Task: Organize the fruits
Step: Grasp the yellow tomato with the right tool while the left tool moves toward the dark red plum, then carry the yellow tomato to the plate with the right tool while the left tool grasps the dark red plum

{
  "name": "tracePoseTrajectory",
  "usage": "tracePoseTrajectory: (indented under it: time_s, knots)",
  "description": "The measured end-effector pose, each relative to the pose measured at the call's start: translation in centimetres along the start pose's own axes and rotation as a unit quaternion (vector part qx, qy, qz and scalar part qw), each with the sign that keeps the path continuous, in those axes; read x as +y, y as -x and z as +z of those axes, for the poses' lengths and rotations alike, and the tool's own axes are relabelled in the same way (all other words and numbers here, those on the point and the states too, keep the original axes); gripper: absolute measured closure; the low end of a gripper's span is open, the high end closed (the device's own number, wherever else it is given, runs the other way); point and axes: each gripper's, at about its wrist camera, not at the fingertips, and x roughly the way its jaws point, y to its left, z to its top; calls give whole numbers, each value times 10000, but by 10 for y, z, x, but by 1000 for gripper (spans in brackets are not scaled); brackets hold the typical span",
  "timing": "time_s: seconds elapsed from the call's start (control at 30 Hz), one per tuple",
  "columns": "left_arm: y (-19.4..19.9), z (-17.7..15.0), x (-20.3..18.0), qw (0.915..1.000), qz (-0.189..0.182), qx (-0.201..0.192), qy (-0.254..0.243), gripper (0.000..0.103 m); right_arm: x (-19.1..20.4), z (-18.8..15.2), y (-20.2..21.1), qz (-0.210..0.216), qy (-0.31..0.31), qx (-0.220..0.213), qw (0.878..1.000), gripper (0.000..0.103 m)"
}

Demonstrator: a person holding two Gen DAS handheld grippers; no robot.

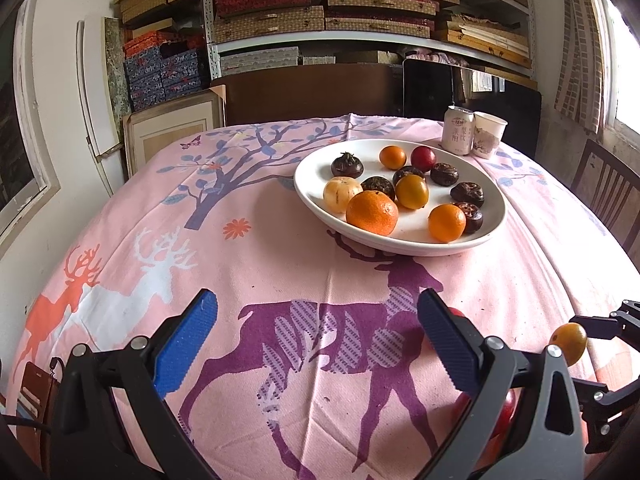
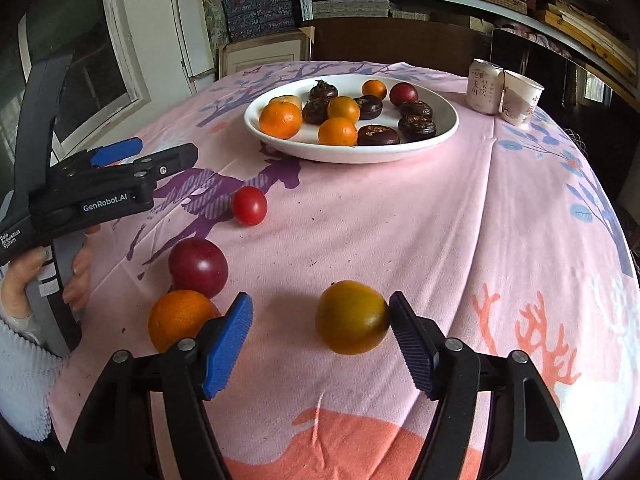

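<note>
A white plate holds several oranges, dark water chestnuts and a red plum. My right gripper is open; a yellow-orange fruit sits between its jaws, touching the right fingertip. The same fruit shows in the left wrist view. An orange, a dark red plum and a small red tomato lie on the cloth to its left. My left gripper is open and empty above the cloth; it also shows in the right wrist view.
A drink can and a paper cup stand behind the plate. A pink deer-print tablecloth covers the table. Shelves of boxes stand behind. A chair stands at the right.
</note>
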Motion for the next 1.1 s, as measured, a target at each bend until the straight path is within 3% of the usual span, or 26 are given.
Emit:
tracePoseTrajectory:
  time_s: [0.13, 0.2, 0.23, 0.27, 0.5, 0.67, 0.73, 0.77, 0.8, 0.9, 0.97, 1.1]
  knots:
    - [1, -3, -5, 9999, -95, 19, -97, 5, -7, -2, -7, -46, -161, 218, 9996, 41]
    - [3, -5, -9, 9997, -171, 40, -189, 5, -14, -2, -8, 26, -313, 237, 9992, 52]
    - [4, -7, -11, 9994, -228, 54, -236, 5, -17, -2, -7, 103, -386, 205, 9990, 64]
    - [5, -8, -14, 9990, -317, 73, -293, 5, -20, -2, -8, 242, -453, 198, 9985, 66]
    - [18, -22, -37, 9904, -1095, 243, -806, 5, -38, -4, -8, 749, -935, 107, 9927, 67]
    - [14, -29, -50, 9833, -1378, 560, -1045, 5, -46, -5, -7, 889, -1171, 64, 9891, 67]
    - [7, -29, -50, 9796, -1593, 773, -956, 13, -46, -5, -8, 902, -1181, 67, 9889, 67]
    - [3, -29, -48, 9753, -1806, 930, -873, 33, -46, -5, -8, 913, -1191, 66, 9887, 67]
    - [-1, -30, -47, 9685, -2113, 1079, -757, 42, -47, -5, -8, 928, -1205, 65, 9883, 67]
    - [-5, -30, -45, 9562, -2550, 1324, -567, 59, -48, -6, -7, 958, -1239, 57, 9877, 67]
    - [-5, -30, -45, 9501, -2715, 1447, -517, 64, -49, -6, -8, 966, -1248, 56, 9875, 67]
    - [-7, -32, -39, 9438, -2859, 1622, -355, 65, -49, -6, -7, 980, -1268, 38, 9871, 67]
